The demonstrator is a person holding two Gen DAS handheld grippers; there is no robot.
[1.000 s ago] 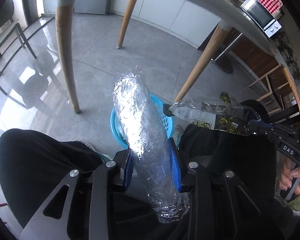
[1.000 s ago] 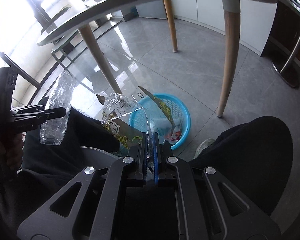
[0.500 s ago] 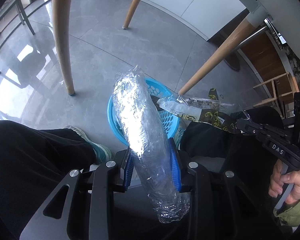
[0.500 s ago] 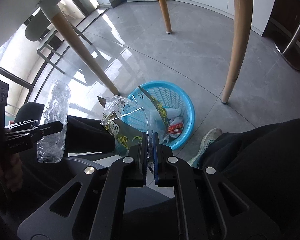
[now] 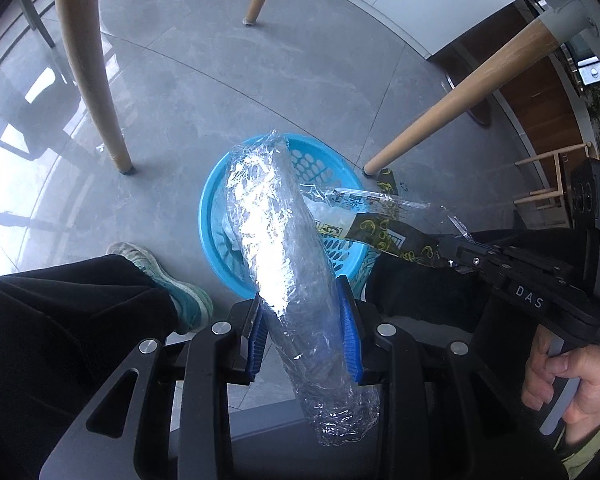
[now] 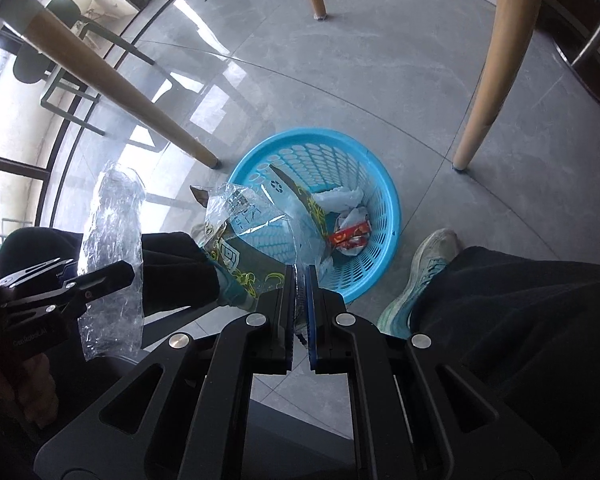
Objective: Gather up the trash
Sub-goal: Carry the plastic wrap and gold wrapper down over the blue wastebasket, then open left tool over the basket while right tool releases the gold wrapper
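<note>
Gripping clear bottle (image 5: 288,256) and wrapper (image 6: 252,236), both grippers' fingers now hang lower over the basket (image 6: 384,184).

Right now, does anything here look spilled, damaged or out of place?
Nothing stands out. The crumpled clear plastic bag is clamped in the left gripper and the snack wrapper in the right gripper, both above the blue basket. No litter shows on the floor around it.

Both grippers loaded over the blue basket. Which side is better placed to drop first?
Probably right. Right gripper pinches the snack wrapper, overhanging the blue basket; left gripper grips the crumpled clear plastic bottle nearer the rim.
</note>
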